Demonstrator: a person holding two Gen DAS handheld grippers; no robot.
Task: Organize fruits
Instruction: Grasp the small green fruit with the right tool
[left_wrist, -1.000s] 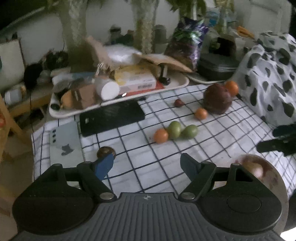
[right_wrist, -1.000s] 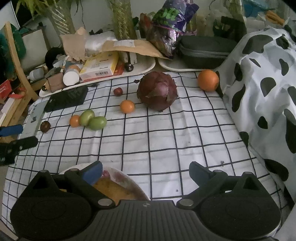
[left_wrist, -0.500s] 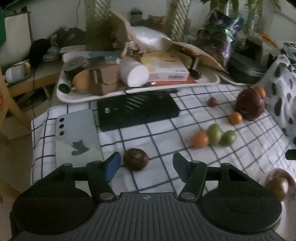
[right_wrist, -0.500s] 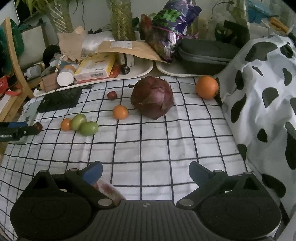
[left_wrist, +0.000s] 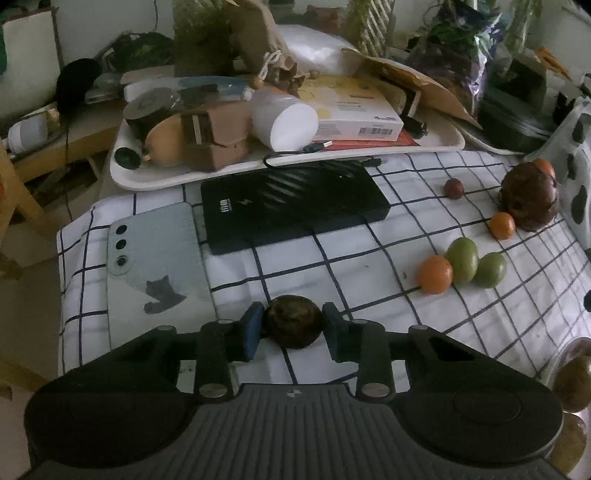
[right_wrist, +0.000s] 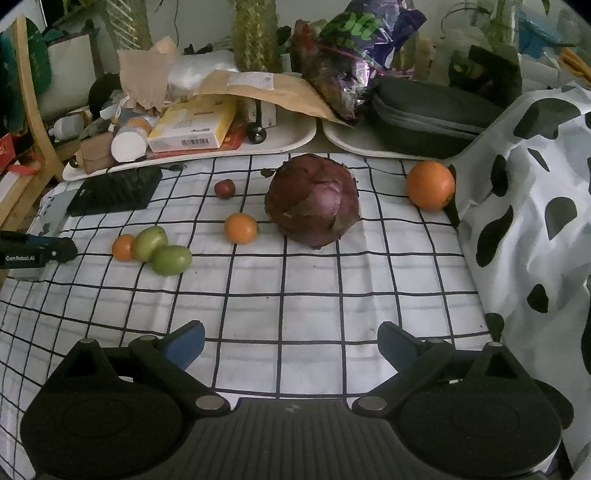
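On the white black-gridded cloth (right_wrist: 314, 295) over the counter, the right tool (right_wrist: 291, 341) hangs spread and empty. The left tool (left_wrist: 293, 328), wide apart a second ago, has closed onto the small dark round fruit (left_wrist: 293, 325), pinching it beside the pale-blue phone (left_wrist: 155, 266); lifting looks next.

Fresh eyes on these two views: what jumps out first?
The left gripper, its jaws either side of a dark round fruit on the checked cloth. Next, the big purple cabbage at the cloth's middle, with a large orange to its right by the cow-print fabric. The right gripper hangs open over bare cloth.
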